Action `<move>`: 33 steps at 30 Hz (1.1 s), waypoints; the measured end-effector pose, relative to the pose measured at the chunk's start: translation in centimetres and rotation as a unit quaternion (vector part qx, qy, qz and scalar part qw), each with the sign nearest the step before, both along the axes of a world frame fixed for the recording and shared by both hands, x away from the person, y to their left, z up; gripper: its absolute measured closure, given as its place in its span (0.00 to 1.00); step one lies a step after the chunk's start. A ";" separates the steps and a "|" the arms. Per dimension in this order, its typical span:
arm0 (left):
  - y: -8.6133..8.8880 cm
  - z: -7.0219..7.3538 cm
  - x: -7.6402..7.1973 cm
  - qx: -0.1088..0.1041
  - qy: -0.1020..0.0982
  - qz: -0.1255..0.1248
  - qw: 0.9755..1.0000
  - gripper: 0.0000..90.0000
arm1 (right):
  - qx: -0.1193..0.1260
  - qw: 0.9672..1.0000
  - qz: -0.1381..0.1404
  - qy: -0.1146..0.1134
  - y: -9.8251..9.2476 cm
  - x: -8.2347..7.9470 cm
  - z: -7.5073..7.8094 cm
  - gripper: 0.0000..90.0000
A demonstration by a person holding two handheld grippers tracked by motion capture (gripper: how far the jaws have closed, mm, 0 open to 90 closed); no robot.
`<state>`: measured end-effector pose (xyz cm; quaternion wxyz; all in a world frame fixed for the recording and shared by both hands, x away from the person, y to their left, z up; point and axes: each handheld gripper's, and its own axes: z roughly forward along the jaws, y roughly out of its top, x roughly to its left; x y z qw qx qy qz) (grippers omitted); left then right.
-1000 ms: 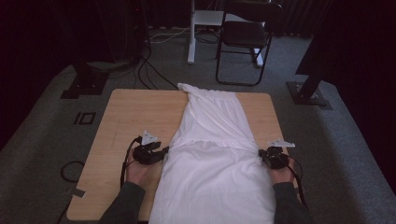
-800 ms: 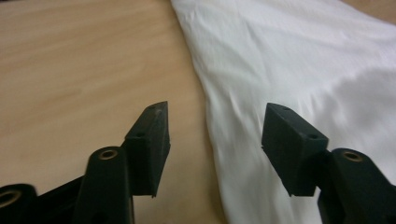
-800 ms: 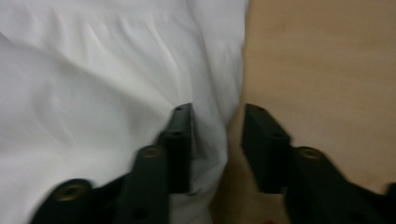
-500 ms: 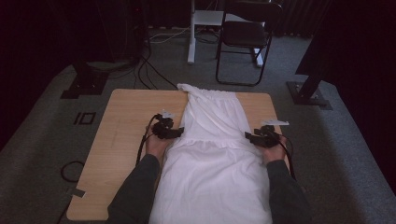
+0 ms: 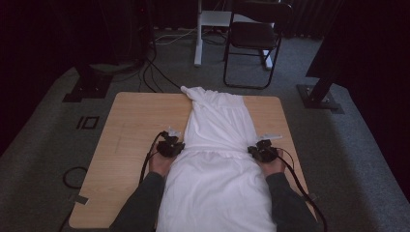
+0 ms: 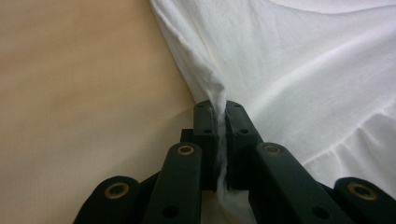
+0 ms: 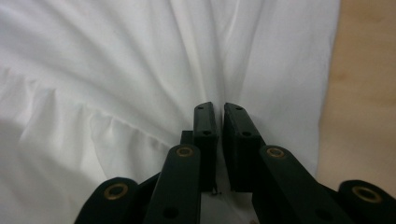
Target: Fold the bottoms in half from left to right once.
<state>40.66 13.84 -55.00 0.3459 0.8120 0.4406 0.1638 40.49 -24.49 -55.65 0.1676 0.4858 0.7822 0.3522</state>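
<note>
Wooden desk (image 5: 130,145) under the white dress (image 5: 217,145): both the left gripper (image 5: 170,145) and right gripper (image 5: 262,151) have just closed their jaws, pinching fabric at the dress's waist seam edges, so lifting or folding looks next.

dark grey sleeves (image 5: 145,203), black hand-held gripper (image 6: 219,112), brass-ringed screws, black cables (image 5: 147,157)

The garment (image 5: 217,159) lies along the table (image 5: 130,130), 1 gripper (image 5: 170,146) at its left edge, another (image 5: 262,151) right.
</note>
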 end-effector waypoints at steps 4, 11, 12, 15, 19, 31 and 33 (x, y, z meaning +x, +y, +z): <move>1.2 -0.3 -4.8 0.003 -0.010 -0.016 1.000 0.94 | 0.015 1.000 0.022 0.015 0.2 -3.8 -0.1 0.94; 2.2 -0.6 -7.4 0.010 -0.030 -0.027 0.999 0.89 | 0.001 0.996 0.078 0.052 0.8 -6.2 0.8 0.74; 2.2 -0.6 -7.3 0.008 -0.029 -0.026 0.999 0.88 | 0.001 0.996 0.079 0.041 0.9 -6.0 1.2 0.69; 2.0 -0.8 -7.0 0.002 -0.033 -0.022 0.999 0.88 | 0.034 0.996 0.088 0.008 1.5 -3.2 3.1 0.57; 1.9 -0.9 -7.2 0.000 -0.037 -0.020 0.999 0.90 | 0.039 0.994 0.097 0.022 3.1 0.1 3.4 0.57; 2.0 -1.1 -7.3 -0.007 -0.043 -0.021 0.999 0.91 | -0.018 0.994 0.097 -0.035 6.5 3.8 3.7 1.00; 2.0 -1.0 -7.4 -0.003 -0.042 -0.022 0.999 0.90 | 0.005 0.996 0.052 -0.077 4.6 3.3 5.9 1.00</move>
